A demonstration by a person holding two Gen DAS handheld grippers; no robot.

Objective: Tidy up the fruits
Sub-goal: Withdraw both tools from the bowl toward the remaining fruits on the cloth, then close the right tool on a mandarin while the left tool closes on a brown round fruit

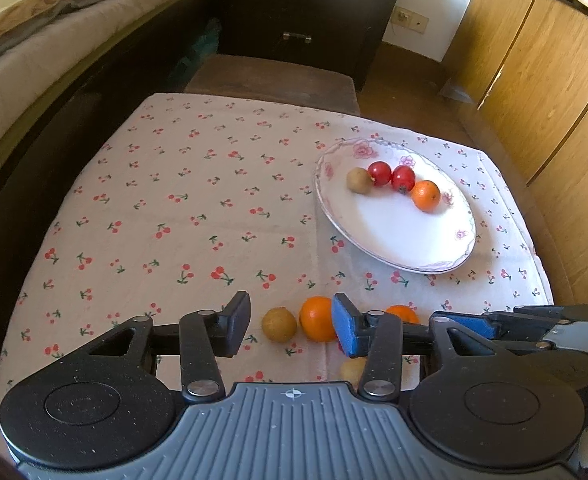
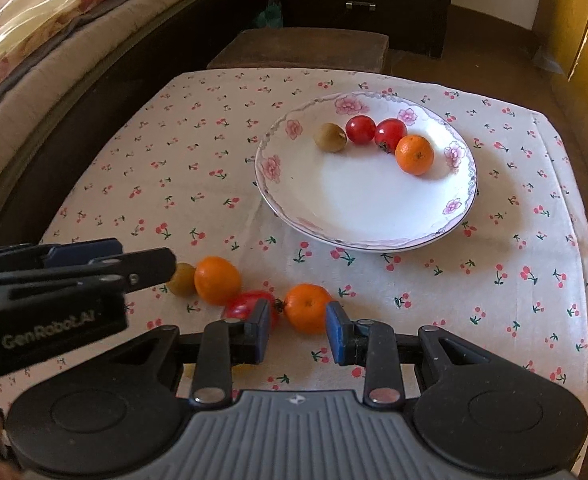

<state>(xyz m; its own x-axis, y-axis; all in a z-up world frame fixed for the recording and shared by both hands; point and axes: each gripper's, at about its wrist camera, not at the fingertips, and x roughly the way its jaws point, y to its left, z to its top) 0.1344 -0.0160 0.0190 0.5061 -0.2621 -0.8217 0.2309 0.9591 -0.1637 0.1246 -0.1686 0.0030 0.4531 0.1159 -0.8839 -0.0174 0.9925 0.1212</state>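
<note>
left claw [image 1: 292, 330]: standing open, nothing gripped, a brown fruit [image 1: 279, 324] and an orange [image 1: 317, 318] lying between its fingers on the worktop [image 1: 198, 216] | right claw [image 2: 297, 330]: nearly closed, empty, sitting just behind another orange [image 2: 307, 307] | plate [image 2: 373, 208]: holding 4 fruits at its far rim

In the right wrist view, the red tomato [image 2: 246, 304] was half hidden behind a finger of the right gripper [image 2: 298, 334]. The left gripper [image 2: 150, 268] covered part of the small brown fruit [image 2: 182, 279]. In the left wrist view, one orange [image 1: 403, 314] sat mostly hidden behind a finger of that gripper.
</note>
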